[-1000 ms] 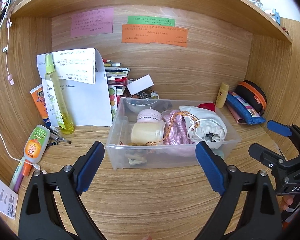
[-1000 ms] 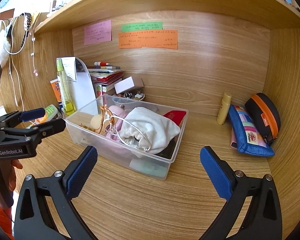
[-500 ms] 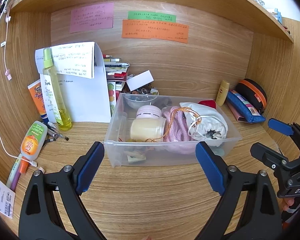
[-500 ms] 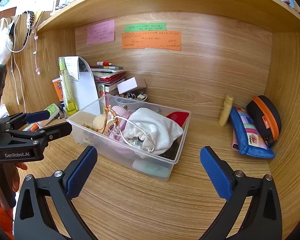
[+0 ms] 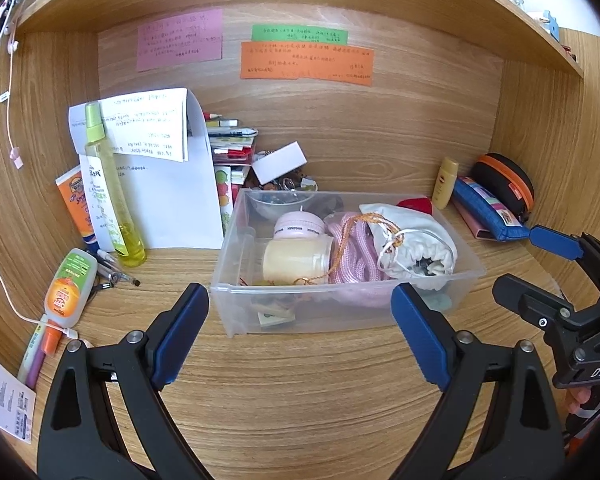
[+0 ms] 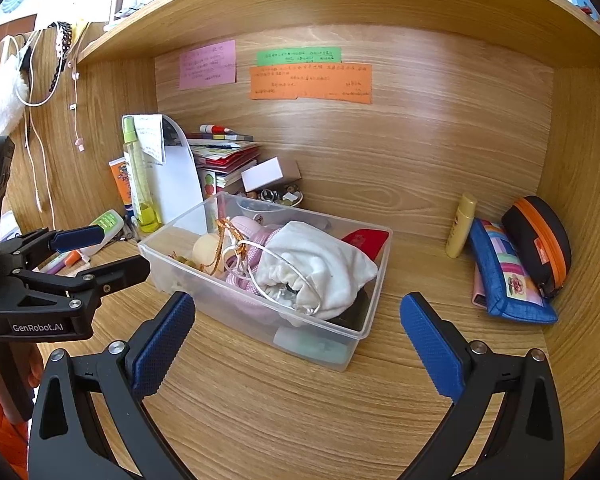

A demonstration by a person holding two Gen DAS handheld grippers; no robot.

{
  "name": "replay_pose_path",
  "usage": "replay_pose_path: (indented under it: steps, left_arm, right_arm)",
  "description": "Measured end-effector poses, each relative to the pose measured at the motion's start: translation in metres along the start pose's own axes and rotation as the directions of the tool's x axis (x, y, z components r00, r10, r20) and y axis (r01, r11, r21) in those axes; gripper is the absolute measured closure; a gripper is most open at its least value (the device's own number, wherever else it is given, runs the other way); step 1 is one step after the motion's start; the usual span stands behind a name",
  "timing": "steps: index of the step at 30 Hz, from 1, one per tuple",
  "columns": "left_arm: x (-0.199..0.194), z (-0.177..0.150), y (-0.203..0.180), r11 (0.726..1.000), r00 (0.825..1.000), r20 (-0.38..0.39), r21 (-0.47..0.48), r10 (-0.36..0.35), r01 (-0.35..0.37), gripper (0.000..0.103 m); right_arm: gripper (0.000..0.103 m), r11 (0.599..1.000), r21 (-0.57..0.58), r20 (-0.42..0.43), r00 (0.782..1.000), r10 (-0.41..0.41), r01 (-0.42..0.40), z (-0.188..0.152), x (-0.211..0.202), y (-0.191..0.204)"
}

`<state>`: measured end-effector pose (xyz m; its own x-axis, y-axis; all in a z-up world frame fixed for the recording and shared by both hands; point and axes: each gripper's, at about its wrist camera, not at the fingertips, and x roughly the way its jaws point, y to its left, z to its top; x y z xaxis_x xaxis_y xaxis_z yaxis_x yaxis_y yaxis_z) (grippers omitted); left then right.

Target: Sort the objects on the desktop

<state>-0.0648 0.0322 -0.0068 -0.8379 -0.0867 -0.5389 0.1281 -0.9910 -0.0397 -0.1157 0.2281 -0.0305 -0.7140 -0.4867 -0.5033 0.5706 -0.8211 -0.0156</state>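
Wooden worktop (image 5: 300, 400) sits in an alcove with three coloured notes (image 5: 306, 60) stuck on the back panel. Compared with one second ago, the clear bin (image 5: 340, 308) appears lower and a little nearer in the left wrist view, with more bare wood showing in front of both cameras; the objects themselves have not shifted on the worktop.

Left hand-held gripper (image 5: 300, 332): released, jaws spread wide, nothing between the blue pads (image 5: 182, 336). It hovers above the worktop, pointed straight at the bin, which lies just ahead and centred between the fingers.

Right hand-held gripper (image 6: 298, 344): also released, jaws wide apart, empty. It aims at the bin's near corner; the bin lies ahead and slightly left of its centre line. In the left view it appears at the right edge (image 5: 556, 276), well apart from the bin.

Bin contents: white drawstring pouch (image 5: 414, 240), pink cord (image 5: 352, 256), cream jar (image 5: 296, 260) lying on its side, pink-lidded jar (image 5: 299, 226).

Left of the left hand-held gripper: yellow spray bottle (image 5: 112, 200) upright, orange-labelled bottle (image 5: 70, 286) lying flat. Ahead and right of the right hand-held gripper: blue pencil pouch (image 6: 508, 276) and black case with orange zip (image 6: 538, 240), touching each other, against the side wall.
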Motion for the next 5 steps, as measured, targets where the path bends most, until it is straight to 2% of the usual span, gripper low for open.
replay_pose_path:
  steps: [5]
  left_arm:
    - [-0.0038, 0.0022, 0.0026, 1.0, 1.0, 0.023, -0.005, -0.003, 0.004, 0.009]
  right_arm:
    - [0.001, 1.0, 0.0, 0.0, 1.0, -0.002, 0.002, 0.0007, 0.0011, -0.0005]
